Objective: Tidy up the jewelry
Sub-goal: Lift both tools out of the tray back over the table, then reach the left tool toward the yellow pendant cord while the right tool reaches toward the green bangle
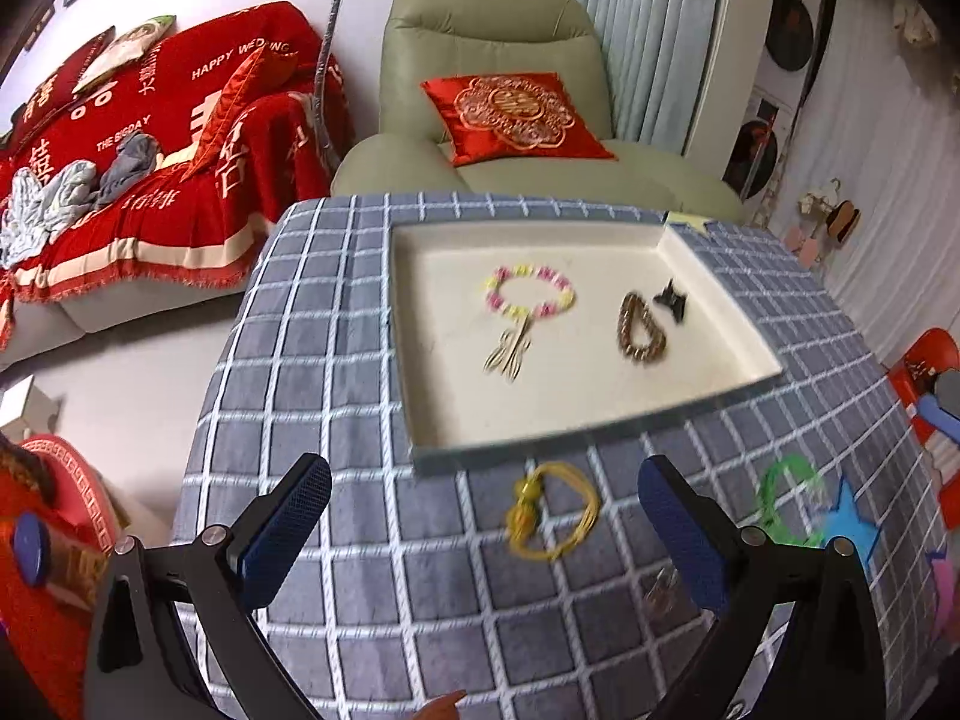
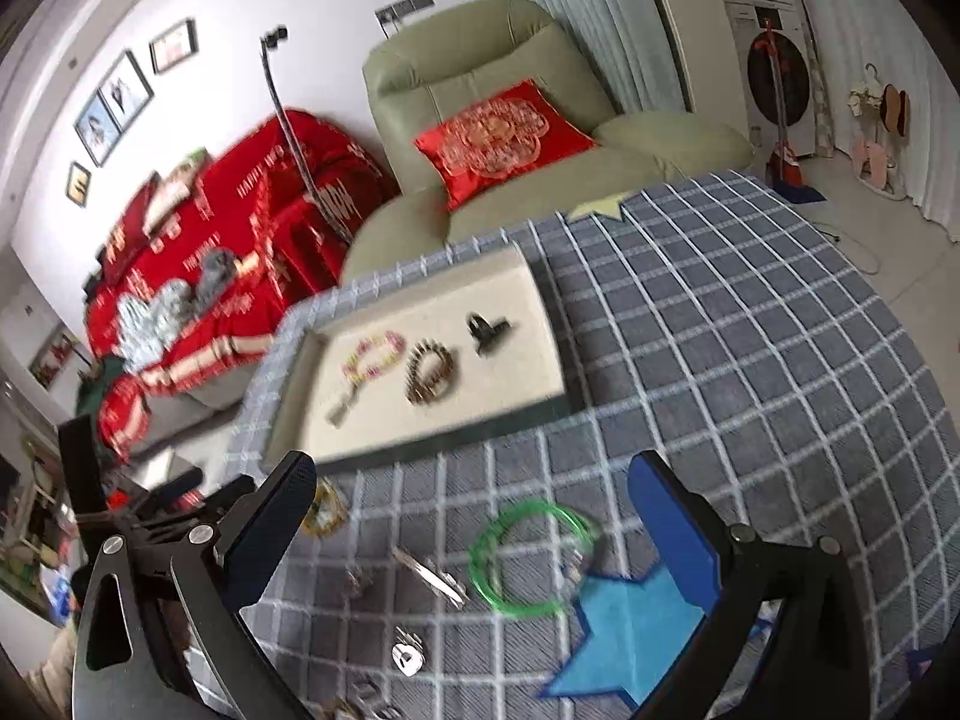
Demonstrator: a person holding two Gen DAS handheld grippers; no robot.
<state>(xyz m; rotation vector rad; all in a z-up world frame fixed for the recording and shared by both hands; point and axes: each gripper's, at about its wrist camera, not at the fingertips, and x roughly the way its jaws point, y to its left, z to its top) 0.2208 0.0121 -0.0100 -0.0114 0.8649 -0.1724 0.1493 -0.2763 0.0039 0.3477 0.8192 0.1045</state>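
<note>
A cream tray [image 1: 432,420] [image 2: 540,294] lies on the checked table. In it are a pink-yellow bead bracelet [image 1: 529,291] [image 2: 372,354], a brown bead bracelet [image 1: 641,329] [image 2: 429,373] and a black hair clip [image 1: 671,299] [image 2: 487,327]. In front of the tray lie a yellow cord bracelet [image 1: 552,510] [image 2: 324,513], a green bangle [image 1: 787,501] [image 2: 528,558], a silver hair clip [image 2: 432,577] and small silver pieces [image 2: 408,657]. My left gripper [image 1: 483,525] is open above the yellow bracelet. My right gripper [image 2: 474,534] is open above the green bangle.
A blue star mat [image 2: 630,630] [image 1: 852,525] lies by the green bangle. A green armchair [image 1: 498,30] with a red cushion [image 1: 516,114] stands behind the table, and a red-covered sofa [image 1: 150,150] at the left. The table edge drops off at left.
</note>
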